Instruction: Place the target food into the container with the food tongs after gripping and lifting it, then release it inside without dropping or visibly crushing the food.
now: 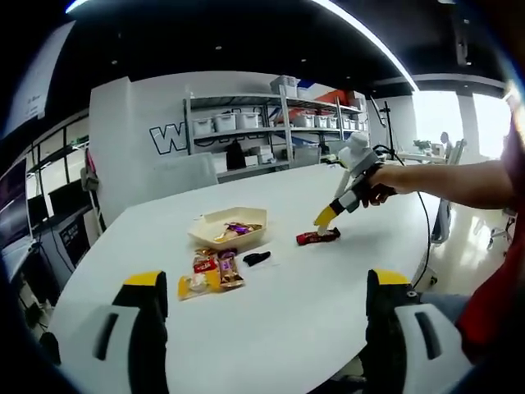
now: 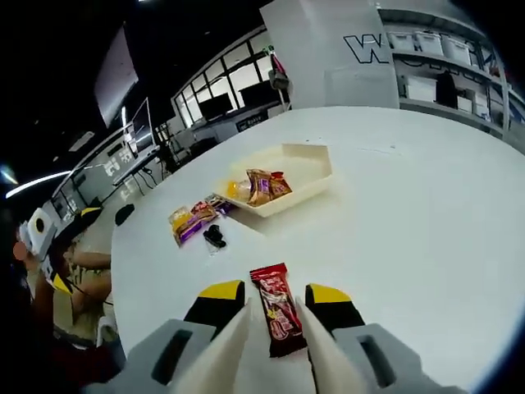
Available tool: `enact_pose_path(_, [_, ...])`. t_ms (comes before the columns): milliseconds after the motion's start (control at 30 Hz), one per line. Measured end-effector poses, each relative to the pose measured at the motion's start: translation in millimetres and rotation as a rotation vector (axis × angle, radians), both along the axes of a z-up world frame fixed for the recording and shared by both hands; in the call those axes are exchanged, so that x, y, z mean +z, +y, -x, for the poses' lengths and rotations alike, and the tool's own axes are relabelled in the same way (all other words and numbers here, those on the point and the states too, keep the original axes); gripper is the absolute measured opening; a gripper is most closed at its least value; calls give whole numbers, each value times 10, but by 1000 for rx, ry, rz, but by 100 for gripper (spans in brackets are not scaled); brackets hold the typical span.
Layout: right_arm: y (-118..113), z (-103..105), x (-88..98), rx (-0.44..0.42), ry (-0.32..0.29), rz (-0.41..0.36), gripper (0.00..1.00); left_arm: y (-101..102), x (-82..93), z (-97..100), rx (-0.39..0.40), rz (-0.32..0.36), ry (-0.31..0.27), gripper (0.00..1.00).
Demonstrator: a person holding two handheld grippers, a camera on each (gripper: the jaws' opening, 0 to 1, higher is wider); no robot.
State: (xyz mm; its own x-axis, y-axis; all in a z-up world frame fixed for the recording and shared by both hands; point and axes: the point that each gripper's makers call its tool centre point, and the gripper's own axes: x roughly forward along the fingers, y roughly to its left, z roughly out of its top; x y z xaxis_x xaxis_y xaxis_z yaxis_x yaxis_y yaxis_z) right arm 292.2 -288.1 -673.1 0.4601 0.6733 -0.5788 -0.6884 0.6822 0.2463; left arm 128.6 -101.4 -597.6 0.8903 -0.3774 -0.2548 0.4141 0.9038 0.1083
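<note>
A large white oval worktop spans both views, with wide bare surface on every side of the few things on it; in the right gripper view its rounded edge curves along the left and lower right. Behind it, in the left gripper view, stand metal shelves of storage bins against a white wall. Near the middle of the worktop sits a shallow cream six-sided tray, already holding a few wrapped snacks. Just beside the tray, nearer the worktop edge, lie a small cluster of loose snack packets and a small black object, well apart from the grippers' path. The red wrapped snack bar lies flat on the worktop, its long axis running straight away from the right gripper, roughly toward the tray. That gripper's jaws, fitted with pale tong blades, stand apart on either side of the bar, close along its long edges. The left gripper hovers low over bare worktop, jaws wide apart and holding nothing.
</note>
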Motion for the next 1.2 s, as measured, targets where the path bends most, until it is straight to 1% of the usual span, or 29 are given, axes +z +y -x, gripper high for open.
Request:
enact_pose_path(33, [14, -23, 1, 13, -24, 17, 24, 9, 5, 1, 1, 1, -1, 99])
enact_pose_path(133, [105, -27, -49, 45, -54, 59, 25, 50, 18, -2, 9, 1, -3, 99])
enact_pose_path(300, [120, -38, -174, 55, -45, 103, 25, 104, 19, 4, 18, -1, -1, 99])
enact_pose_path(467, [106, -68, -167, 57, -68, 106, 24, 119, -24, -31, 18, -5, 10, 98])
enact_pose_path(533, [119, -63, -171, 108, -156, 156, 22, 100, -32, -55, 13, -7, 12, 98])
enact_pose_path(567, [140, -31, -173, 158, -205, 188, 22, 89, -33, -65, 11, -6, 12, 98])
enact_pose_path(600, [144, -5, -183, 120, -164, 164, 22, 77, -35, -75, 8, -4, 13, 98])
enact_pose_path(633, [121, -25, -185, 91, -144, 158, 22, 57, -42, -89, 3, -2, 14, 98])
enact_pose_path(733, [122, -44, -175, 90, -153, 151, 21, 16, -61, -110, -10, -10, 19, 98])
enact_pose_path(867, [110, -61, -174, 54, -164, 137, 19, 4, -70, -107, -16, -6, 21, 98])
enact_pose_path(933, [104, -60, -171, 28, -173, 116, 19, 14, -92, -101, -14, -9, 25, 98])
enact_pose_path(1033, [101, -50, -159, 3, -161, 83, 20, 40, -107, -89, -7, -5, 28, 98])
enact_pose_path(1100, [108, -30, -154, -11, -131, 60, 20, 57, -118, -79, -2, -2, 28, 98])
enact_pose_path(1200, [129, 5, -122, -12, -134, 52, 20, 76, -137, -69, 4, 4, 29, 98])
